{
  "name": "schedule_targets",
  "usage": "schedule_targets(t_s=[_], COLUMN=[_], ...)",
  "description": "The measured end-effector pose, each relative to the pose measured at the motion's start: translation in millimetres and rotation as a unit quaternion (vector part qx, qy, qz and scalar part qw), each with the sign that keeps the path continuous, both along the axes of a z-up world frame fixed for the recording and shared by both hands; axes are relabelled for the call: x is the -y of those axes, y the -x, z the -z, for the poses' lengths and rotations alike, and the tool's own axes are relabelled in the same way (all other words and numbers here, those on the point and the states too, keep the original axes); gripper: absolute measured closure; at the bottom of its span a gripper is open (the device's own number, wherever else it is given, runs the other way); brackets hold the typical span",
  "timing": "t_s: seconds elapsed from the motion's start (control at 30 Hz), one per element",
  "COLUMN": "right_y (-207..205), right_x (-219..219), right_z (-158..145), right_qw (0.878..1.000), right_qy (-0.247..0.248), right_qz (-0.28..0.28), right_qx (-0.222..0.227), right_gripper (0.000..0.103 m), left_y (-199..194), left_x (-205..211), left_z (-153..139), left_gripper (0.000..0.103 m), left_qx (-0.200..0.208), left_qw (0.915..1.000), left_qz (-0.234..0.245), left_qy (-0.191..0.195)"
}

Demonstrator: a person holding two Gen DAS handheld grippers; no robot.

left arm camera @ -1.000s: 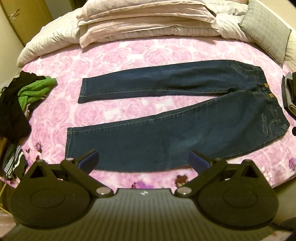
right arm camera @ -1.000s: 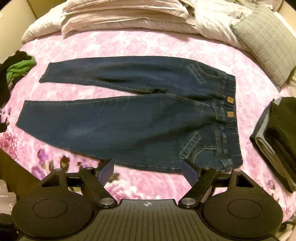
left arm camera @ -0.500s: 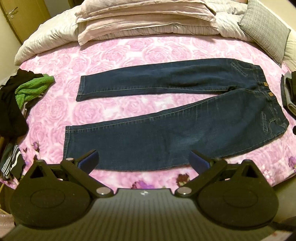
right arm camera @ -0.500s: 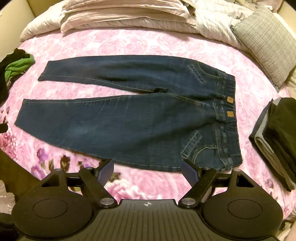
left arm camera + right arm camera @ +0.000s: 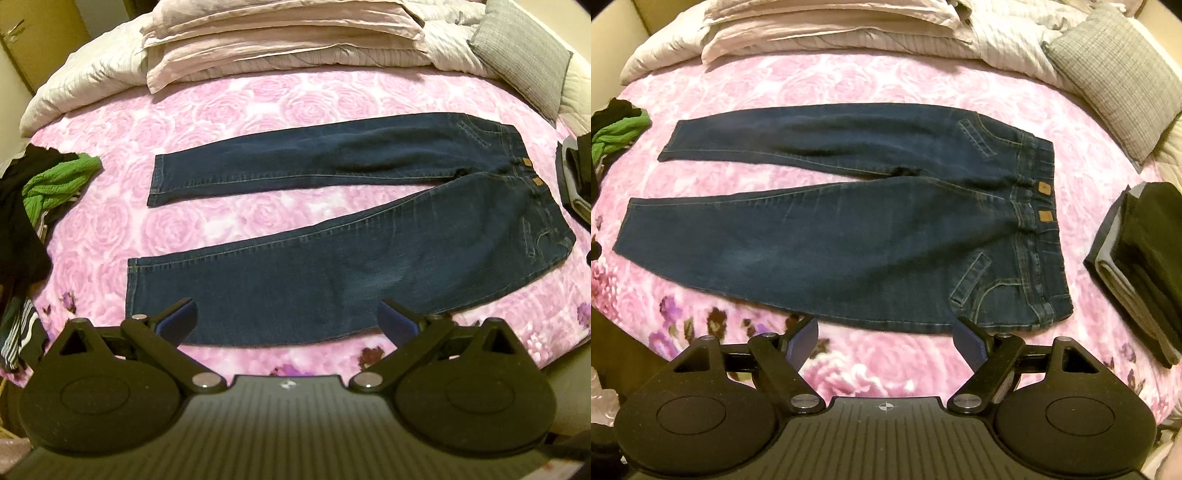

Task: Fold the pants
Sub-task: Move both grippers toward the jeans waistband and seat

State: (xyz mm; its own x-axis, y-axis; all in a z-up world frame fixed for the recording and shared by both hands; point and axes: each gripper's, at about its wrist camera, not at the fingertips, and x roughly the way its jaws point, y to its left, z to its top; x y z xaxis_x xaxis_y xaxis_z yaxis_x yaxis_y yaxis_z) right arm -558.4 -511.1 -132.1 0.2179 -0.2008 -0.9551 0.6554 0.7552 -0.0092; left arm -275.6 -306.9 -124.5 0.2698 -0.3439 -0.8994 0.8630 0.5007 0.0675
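Left gripper and right gripper hover, jaws spread wide, empty.

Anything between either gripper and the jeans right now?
Nothing visible. The left gripper is open over the near leg of the jeans; the right gripper is open just short of their near edge by the hip. Only bare pink bedspread lies between. The folded dark clothes sit off to the side.

Clothes heap: left of the jeans, cut off by the left wrist view's edge; garments cannot be told apart.
Folded dark stack: right side runs past the frame edge.
Grey cushion: far corner cropped.
Jeans' waistband tags: too small to read.
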Motion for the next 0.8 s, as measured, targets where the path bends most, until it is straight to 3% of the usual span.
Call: schedule_targets(t_s=[0.17,0.33,0.5,0.7,0.8], right_y=[7.5,14.1,9.3,-24.9,-46.1], right_x=[12.9,53.6,134.6,237.8,275.9], right_z=[-2.2,-1.9,13.7,44.0,59.8], right_qw=[1.0,0.997,0.99,0.978,0.971], right_qy=[0.02,0.045,0.07,0.089,0.093], right_qz=[-0.004,-0.057,-0.116,-0.187,-0.217], right_qx=[-0.012,-0.035,-0.03,-0.035,-0.029], right_gripper=[0.026,0.026,0.026,0.027,0.033], left_y=[-20.6,-49.0,-81.2,-122.0,-147.7], left_x=[14.4,50.8,104.7,169.8,195.7], left_z=[11.7,20.0,29.5,45.5,56.5], left_gripper=[0.001,0.001,0.002,0.005,0.008], left_qx=[0.006,0.023,0.043,0.046,0.052], left_qw=[0.9994,0.9977,0.9956,0.9935,0.9902], left_qz=[0.033,0.061,0.079,0.094,0.116], left_qy=[-0.006,-0.017,-0.027,-0.044,-0.058])
